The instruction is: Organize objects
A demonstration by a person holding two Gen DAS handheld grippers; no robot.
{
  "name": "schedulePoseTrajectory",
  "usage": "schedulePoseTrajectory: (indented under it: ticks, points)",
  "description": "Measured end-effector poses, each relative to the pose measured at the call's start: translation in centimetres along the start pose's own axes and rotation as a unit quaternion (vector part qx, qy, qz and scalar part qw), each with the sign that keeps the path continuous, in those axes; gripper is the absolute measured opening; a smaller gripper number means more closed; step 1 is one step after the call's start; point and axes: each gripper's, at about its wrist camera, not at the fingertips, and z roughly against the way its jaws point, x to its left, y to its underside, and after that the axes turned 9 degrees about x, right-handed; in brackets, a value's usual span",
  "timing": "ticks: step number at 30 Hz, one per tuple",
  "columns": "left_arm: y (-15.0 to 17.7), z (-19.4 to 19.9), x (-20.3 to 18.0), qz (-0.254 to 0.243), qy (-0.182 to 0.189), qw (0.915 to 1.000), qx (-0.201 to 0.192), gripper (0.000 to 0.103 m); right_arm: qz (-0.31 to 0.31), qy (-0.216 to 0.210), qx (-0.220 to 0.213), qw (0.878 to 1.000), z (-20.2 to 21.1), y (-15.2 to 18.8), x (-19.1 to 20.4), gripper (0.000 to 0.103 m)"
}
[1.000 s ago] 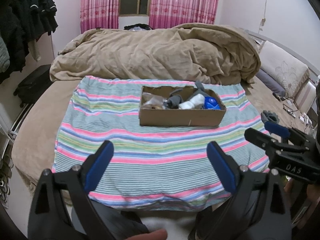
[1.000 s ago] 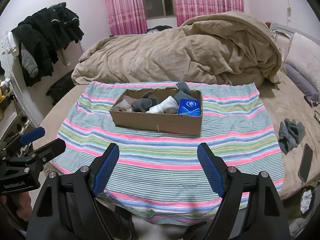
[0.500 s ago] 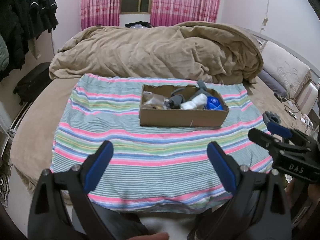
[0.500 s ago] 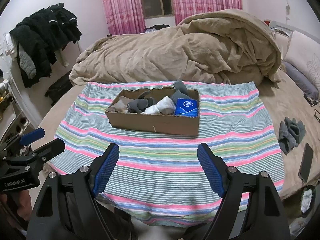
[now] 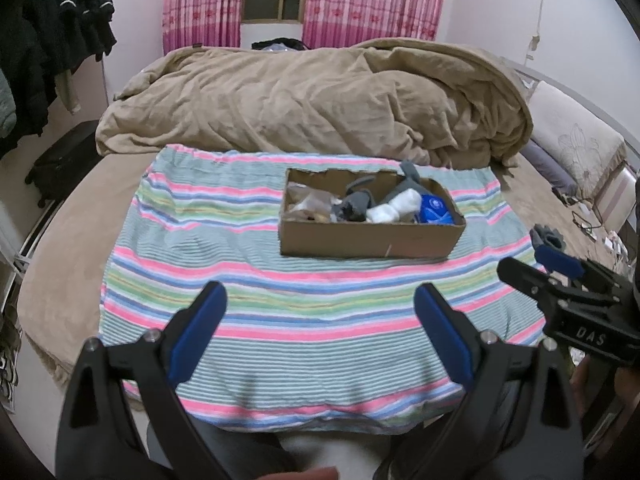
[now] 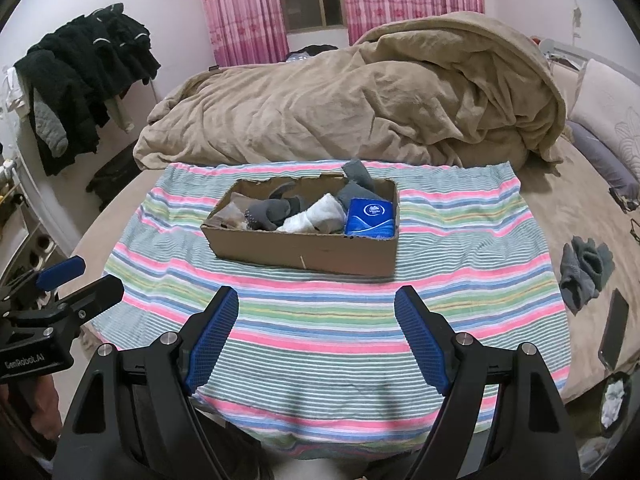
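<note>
Rectangular cardboard box; soft knit socks; striped woven cloth.

Matt brown corrugated cardboard box, top edge torn and rough. Soft woven striped cloth in pink, green and blue, finely ribbed. Fleecy tan blanket, heavily creased. Knitted grey socks and white sock, fuzzy. Glossy blue plastic-wrapped tissue pack. Matt black plastic gripper arms with textured blue rubbery pads and shiny metal bolts.
</note>
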Motion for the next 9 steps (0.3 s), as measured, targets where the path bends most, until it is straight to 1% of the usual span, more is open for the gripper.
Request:
schedulePoseTrajectory:
  ticks: [5,9]
  points:
    - [-0.4,-1.5,0.1,-0.001,0.000,1.0000,0.007,0.096,-0.003,0.000,0.011,1.000,-1.5,-0.3,-0.6,0.083]
    - [-0.9,-2.8,0.1,-0.012,0.002,0.9999,0.010,0.096,-0.005,-0.001,0.018,1.000,-2.7,-0.7,-0.9,0.083]
